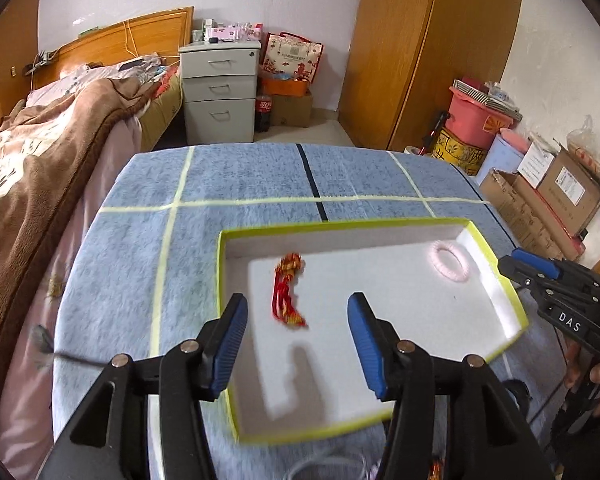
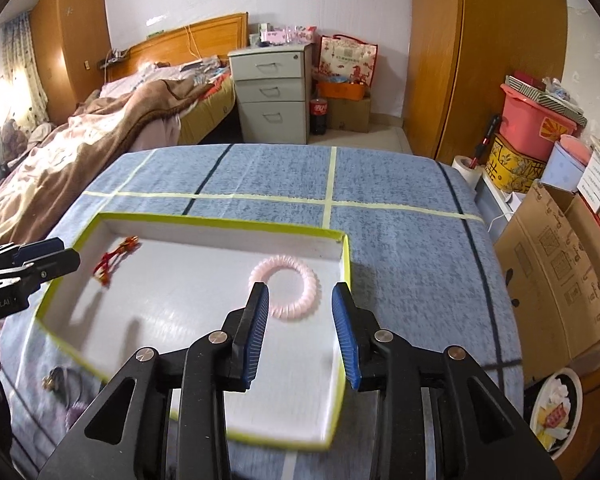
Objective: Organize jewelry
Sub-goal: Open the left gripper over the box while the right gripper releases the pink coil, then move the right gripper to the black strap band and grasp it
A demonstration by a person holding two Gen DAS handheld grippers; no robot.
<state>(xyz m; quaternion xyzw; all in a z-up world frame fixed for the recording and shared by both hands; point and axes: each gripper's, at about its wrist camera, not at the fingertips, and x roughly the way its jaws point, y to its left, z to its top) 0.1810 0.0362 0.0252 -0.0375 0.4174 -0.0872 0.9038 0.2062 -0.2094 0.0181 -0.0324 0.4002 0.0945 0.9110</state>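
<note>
two pieces lie in the white tray [image 1: 236, 240] with the yellow-green rim: a red and gold tassel charm [image 1: 289, 292] at its left and a pink spiral hair ring [image 2: 290, 286] at its right. my left gripper [image 1: 296, 344] gapes wide above the charm, and my right gripper [image 2: 300, 332] hangs partly spread above the ring, both empty. only my right view shows a small gold trinket [image 2: 51, 380] on the blue cloth [image 2: 400, 264] left of the tray.

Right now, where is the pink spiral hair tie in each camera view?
Left wrist view: pink spiral hair tie lies in the far right corner of the tray.
Right wrist view: hair tie lies just beyond the open right gripper.
Shared landmark: the tray's yellow-green rim.
</note>
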